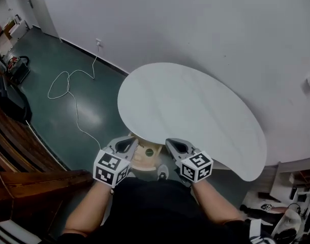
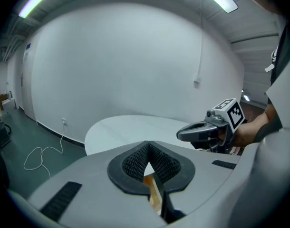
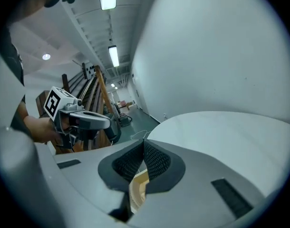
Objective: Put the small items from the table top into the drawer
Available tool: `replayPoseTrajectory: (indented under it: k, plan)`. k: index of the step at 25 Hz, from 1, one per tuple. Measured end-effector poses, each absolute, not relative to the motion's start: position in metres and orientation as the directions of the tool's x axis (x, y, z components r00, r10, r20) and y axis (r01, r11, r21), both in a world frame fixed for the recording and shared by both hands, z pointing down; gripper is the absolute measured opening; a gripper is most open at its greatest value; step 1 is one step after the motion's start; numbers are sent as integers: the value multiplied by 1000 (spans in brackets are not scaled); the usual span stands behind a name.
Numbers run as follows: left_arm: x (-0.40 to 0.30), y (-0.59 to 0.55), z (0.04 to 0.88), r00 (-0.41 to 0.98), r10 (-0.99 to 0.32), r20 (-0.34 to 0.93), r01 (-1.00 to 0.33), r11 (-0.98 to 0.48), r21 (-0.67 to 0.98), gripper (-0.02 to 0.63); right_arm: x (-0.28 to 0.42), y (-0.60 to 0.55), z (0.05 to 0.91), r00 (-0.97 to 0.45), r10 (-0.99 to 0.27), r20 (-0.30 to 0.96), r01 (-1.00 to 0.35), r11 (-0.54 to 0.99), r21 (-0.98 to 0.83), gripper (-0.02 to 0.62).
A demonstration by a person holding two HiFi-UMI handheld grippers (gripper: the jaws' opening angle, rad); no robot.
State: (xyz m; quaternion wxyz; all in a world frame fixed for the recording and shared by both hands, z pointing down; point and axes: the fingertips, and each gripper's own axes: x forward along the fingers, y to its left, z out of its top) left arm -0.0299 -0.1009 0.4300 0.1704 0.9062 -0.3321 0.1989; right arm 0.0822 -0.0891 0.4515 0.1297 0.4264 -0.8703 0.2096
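The counter (image 1: 195, 105) is a white oval top, and every part of it in view is bare. No small item is left on it in the head view or in either gripper view. The collecting step therefore looks done, and the task seems to be at or near its end.

Both grippers are held close to the person's body at the near edge of the counter, side by side and a little apart. The left gripper (image 1: 129, 142) has its jaws pressed together at the tips, with nothing between the ribbed pads. The right gripper (image 1: 173, 144) is likewise closed and empty.

Between and below them, a pale wooden piece shows from under the near rim. It is probably the drawer (image 1: 142, 160). On it sits a small round green thing (image 1: 149, 152), too small to name. If the small items are anywhere, I judge they are there, out of sight under the counter.

I cannot tell whether the drawer is fully pushed in. If it stands out, the next move calls for one closed gripper to drop to its front, press squarely on it and slide it away under the counter. If it is already home, nothing remains but to draw back.
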Motion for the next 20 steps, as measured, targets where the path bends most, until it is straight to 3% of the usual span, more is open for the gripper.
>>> replayPoseTrajectory:
  k: [20]
  plan:
    - [-16, -102, 427, 697, -535, 478, -667, -728, 156, 14, 106, -79, 454, -566, -713, 414, -823, 519, -231, 8]
